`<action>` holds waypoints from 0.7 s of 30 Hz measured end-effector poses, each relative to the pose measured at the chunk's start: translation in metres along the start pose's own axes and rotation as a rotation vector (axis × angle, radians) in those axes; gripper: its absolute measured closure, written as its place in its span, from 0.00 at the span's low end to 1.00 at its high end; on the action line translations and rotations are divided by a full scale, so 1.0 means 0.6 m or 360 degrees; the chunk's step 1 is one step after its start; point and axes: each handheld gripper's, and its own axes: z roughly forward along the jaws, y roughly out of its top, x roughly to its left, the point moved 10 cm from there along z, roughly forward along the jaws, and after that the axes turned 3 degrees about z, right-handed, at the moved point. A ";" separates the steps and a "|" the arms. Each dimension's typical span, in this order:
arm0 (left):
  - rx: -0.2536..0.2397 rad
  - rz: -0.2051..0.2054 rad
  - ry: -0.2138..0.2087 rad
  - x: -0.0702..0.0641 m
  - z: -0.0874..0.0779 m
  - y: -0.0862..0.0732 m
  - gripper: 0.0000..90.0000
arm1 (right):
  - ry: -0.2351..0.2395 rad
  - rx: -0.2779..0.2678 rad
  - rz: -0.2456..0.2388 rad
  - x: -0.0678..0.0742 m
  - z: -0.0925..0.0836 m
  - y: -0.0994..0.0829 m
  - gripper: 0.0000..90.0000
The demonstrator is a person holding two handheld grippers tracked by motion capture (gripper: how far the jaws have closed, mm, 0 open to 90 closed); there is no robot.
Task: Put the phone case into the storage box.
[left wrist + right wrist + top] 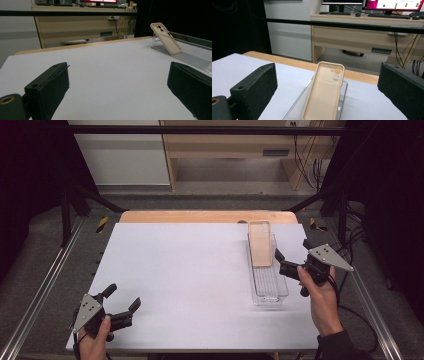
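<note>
A beige phone case (260,243) leans tilted in the far end of a clear tray (270,290) on the table's right side. The right gripper (280,261), jaws spread, seems just beside the tray; the left gripper (122,299) waits wide open, well apart.

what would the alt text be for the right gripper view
A beige phone case leans tilted in a clear plastic tray on a white table, framed by the open right gripper and its two black jaws. Behind stands a wooden desk with monitors.
</note>
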 end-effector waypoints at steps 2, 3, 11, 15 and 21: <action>0.0001 0.0006 -0.0001 0.000 0.000 0.000 0.04 | 0.0002 -0.0013 -0.0003 -0.001 -0.004 -0.003 0.03; 0.0001 0.0006 -0.0001 0.000 0.000 0.000 0.04 | 0.0002 -0.0022 -0.0006 -0.002 -0.007 -0.005 0.03; 0.0002 0.0011 -0.0010 -0.002 0.000 0.000 0.04 | 0.0004 -0.0050 -0.0029 -0.008 -0.022 -0.022 0.03; 0.0002 0.0020 -0.0016 -0.004 0.001 0.000 0.04 | 0.0007 -0.0066 -0.0043 -0.009 -0.029 -0.028 0.03; 0.0000 0.0022 -0.0021 -0.005 0.001 0.000 0.04 | 0.0008 -0.0074 -0.0053 -0.010 -0.039 -0.043 0.03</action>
